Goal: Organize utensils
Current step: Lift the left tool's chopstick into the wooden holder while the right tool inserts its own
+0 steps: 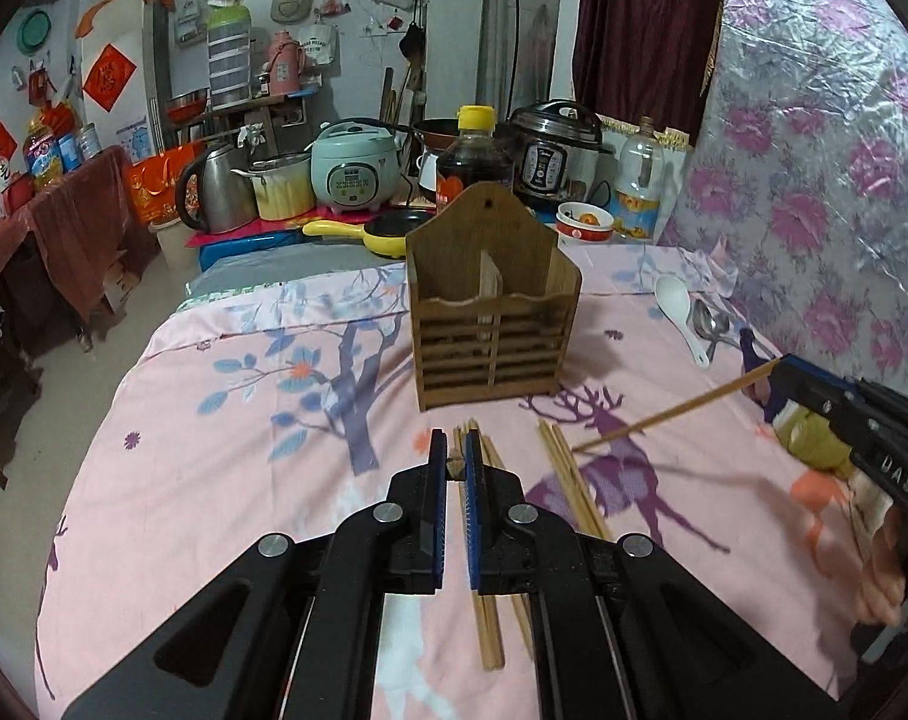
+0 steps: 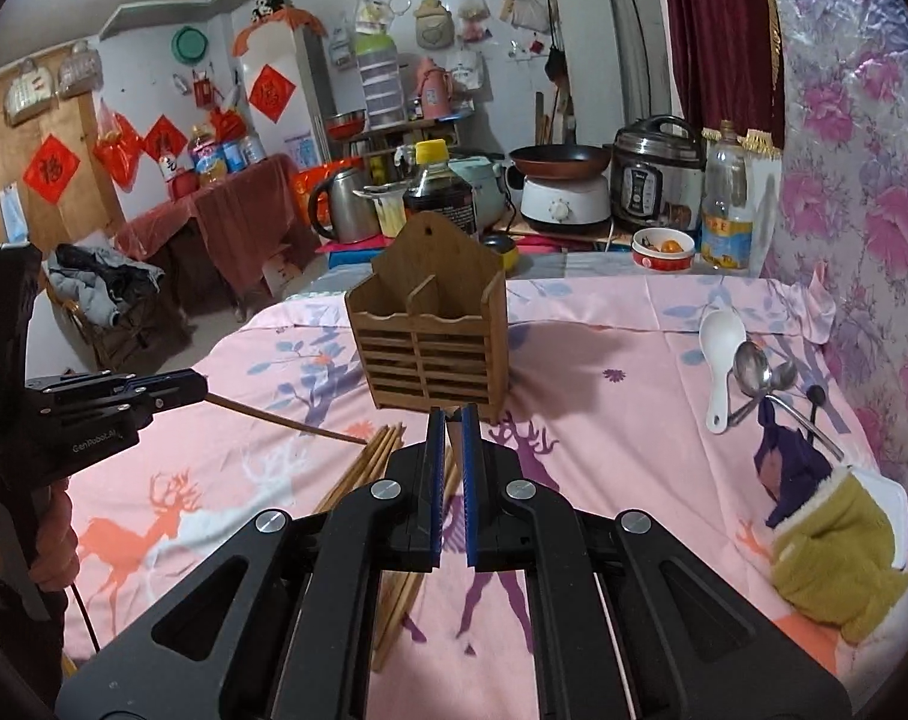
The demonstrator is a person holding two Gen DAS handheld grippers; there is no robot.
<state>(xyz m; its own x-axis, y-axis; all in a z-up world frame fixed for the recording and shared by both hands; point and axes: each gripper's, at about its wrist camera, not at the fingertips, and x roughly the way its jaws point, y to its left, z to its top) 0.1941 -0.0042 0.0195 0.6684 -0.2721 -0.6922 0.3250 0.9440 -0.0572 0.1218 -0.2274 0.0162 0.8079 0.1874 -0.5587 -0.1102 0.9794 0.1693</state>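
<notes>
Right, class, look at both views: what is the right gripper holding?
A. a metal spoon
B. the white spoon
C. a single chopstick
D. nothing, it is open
C: in the left wrist view the right gripper is shut on one chopstick, while the white spoon and the metal spoons lie on the cloth, ungripped.

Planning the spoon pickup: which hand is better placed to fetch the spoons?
Right, probably. The spoons lie far to the right, on the right gripper's side; the left gripper would have to cross over. Each is holding a chopstick, which must go first.
</notes>
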